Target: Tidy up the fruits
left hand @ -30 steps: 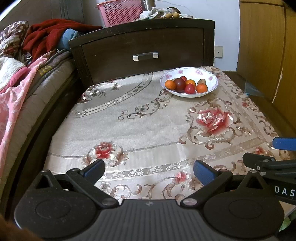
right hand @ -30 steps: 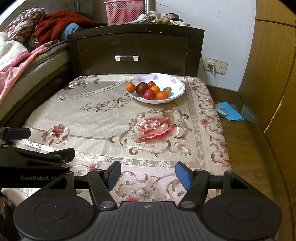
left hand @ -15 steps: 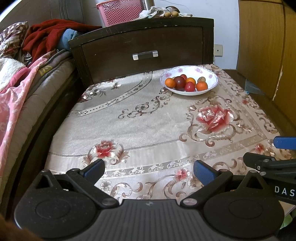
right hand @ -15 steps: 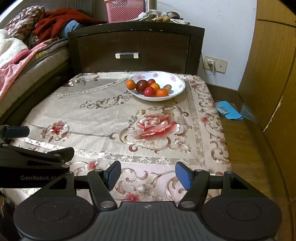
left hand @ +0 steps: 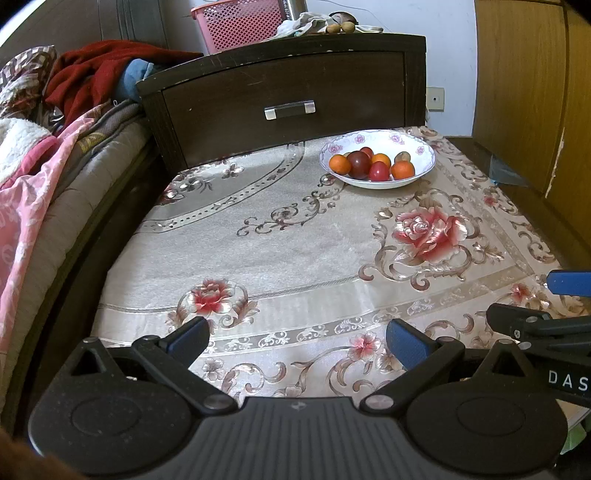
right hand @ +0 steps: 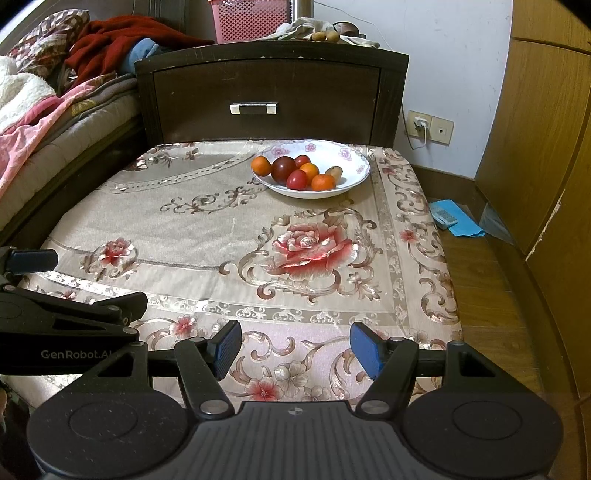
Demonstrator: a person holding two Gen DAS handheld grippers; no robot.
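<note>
Floral cloth (right hand: 207, 236) covers the table, bowl (right hand: 354, 177) before dark nightstand (right hand: 266, 99); both grippers (left hand: 295, 338) (right hand: 295, 347) apart, empty.

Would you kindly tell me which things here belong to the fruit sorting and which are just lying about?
For the job:
- bowl
- fruit in it
- left gripper and right gripper, both open and empty

Lying about:
- pink basket
- red garment
- blue cloth on the floor
- dark drawer unit

A white floral bowl (left hand: 424, 162) at upper right of frame holds oranges (left hand: 340, 164), red tomatoes (left hand: 379, 171), a dark plum (left hand: 358, 164).
</note>
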